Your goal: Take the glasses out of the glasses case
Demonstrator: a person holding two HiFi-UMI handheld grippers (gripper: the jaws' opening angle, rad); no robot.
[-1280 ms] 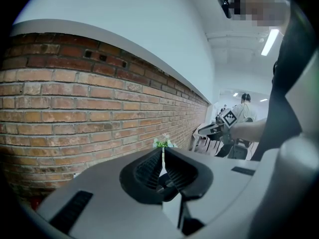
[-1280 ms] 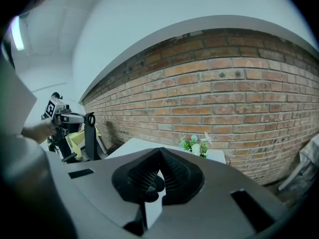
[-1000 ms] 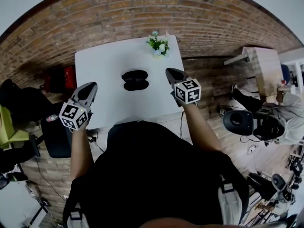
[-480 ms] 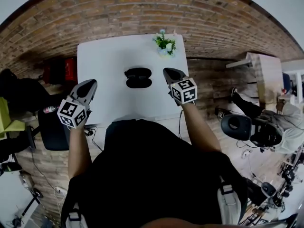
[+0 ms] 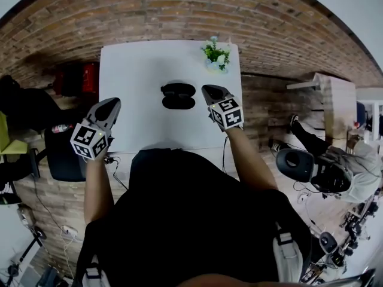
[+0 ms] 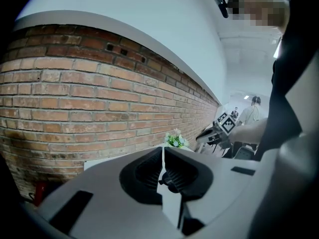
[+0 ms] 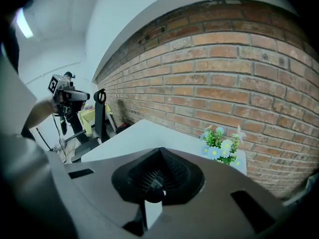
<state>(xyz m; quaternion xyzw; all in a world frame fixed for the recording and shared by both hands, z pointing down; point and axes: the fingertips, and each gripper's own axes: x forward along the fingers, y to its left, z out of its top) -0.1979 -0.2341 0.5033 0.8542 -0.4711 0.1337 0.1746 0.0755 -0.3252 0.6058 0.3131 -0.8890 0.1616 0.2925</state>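
A black glasses case (image 5: 178, 95) lies in the middle of the white table (image 5: 137, 70); it shows as two dark oval halves side by side, and I cannot make out glasses in it. My right gripper (image 5: 209, 91) hovers just right of the case, jaws shut and empty. My left gripper (image 5: 111, 104) is held over the table's near left edge, well left of the case, also shut with nothing in it. Neither gripper view shows the case. The left gripper view shows the right gripper (image 6: 219, 129), and the right gripper view shows the left gripper (image 7: 65, 91).
A small pot of flowers (image 5: 216, 54) stands at the table's far right corner, also in the gripper views (image 6: 175, 139) (image 7: 222, 146). A brick wall runs behind the table. A black chair (image 5: 64, 155) and a red object (image 5: 81, 79) stand left; a seated person (image 5: 338, 169) is at the right.
My right gripper has drifted left and now sits closer to the case. The left gripper has barely moved. The head camera has shifted, so the table appears slightly further right.
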